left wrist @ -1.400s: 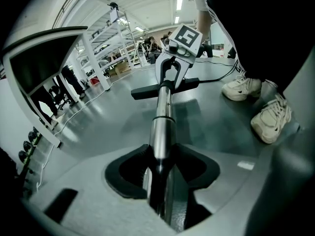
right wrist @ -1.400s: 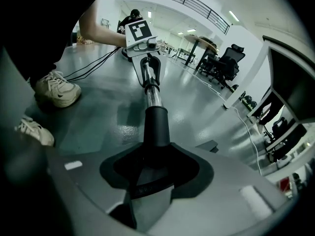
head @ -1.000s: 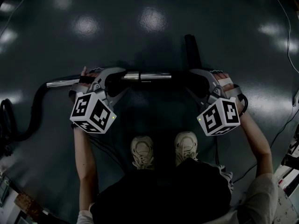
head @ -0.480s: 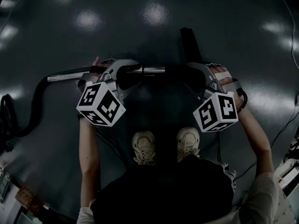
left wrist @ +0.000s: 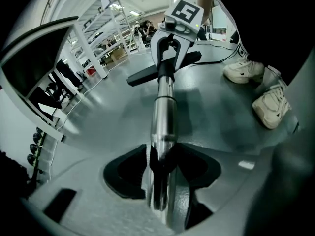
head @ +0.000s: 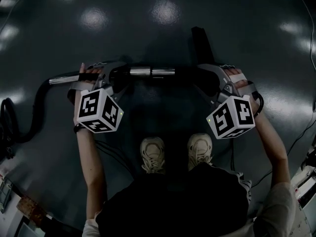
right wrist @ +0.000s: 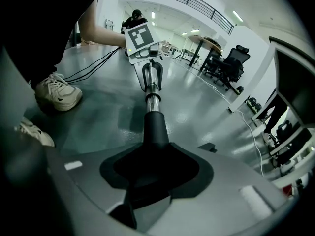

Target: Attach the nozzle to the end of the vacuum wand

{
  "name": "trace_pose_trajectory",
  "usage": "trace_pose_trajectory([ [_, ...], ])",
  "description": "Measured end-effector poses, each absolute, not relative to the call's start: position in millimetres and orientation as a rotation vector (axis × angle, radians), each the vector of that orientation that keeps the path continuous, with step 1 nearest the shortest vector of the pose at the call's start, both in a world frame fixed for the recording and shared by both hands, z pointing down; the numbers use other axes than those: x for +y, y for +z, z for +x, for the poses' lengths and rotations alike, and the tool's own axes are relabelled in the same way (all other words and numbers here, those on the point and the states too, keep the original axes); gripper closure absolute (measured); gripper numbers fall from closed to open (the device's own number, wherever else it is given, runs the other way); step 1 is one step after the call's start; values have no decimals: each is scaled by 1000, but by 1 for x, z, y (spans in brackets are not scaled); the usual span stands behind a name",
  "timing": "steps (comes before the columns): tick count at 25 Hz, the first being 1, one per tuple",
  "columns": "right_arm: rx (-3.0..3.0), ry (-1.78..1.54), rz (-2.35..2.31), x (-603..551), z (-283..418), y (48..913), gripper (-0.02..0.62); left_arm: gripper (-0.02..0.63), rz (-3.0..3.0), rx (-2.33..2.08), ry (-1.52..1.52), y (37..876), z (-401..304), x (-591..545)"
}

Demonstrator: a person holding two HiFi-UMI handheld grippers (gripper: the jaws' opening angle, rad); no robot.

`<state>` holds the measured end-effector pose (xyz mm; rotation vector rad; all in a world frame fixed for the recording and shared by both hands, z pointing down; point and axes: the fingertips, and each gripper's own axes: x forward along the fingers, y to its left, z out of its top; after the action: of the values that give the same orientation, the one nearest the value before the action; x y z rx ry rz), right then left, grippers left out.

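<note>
Your left claw (head: pixel 114 77) closes narrowly round the silver tube of the vacuum wand (head: pixel 150 72), pads against its sides, though its jaws have just been opening; your right claw (head: pixel 210 80) is clamped on the black nozzle (head: pixel 201 46), which sits at the wand's right end and juts away from you; the wand hangs level above the dark floor (head: pixel 237 14); its black hose (head: pixel 37 115) curls down at your left.

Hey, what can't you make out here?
- Joint of wand and nozzle: head view, too dark to tell if seated.
- Hose, far end: head view, cut off by left edge.
- Nozzle body: right gripper view, hidden inside right hand-held gripper.
- Shelves, contents: left gripper view, too small.
</note>
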<state>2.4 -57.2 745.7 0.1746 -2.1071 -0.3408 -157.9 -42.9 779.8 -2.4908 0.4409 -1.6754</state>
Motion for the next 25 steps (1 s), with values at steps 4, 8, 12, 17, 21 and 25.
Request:
trace_pose_trajectory([
  [4,-2116,-338,167,-57,3,747,422,426,-2471,381,-1724,790,-162,-42],
  [8,-2104,-352,211,-62,0,753,422,430,-2594,361,-1655,795,-158,-44],
  [12,-2083,-393,190,-60,-4,756,422,420,-2649,432,-1630,796,-151,-44],
  [17,-2058,-315,152,-56,-5,774,419,405,-2646,410,-1602,807,-141,-41],
  [21,-2179,-178,258,-60,-1,755,407,397,-2721,541,-1490,786,-137,-42],
  [25,-2481,179,762,-112,20,674,588,490,-2861,943,-754,681,-120,-84],
])
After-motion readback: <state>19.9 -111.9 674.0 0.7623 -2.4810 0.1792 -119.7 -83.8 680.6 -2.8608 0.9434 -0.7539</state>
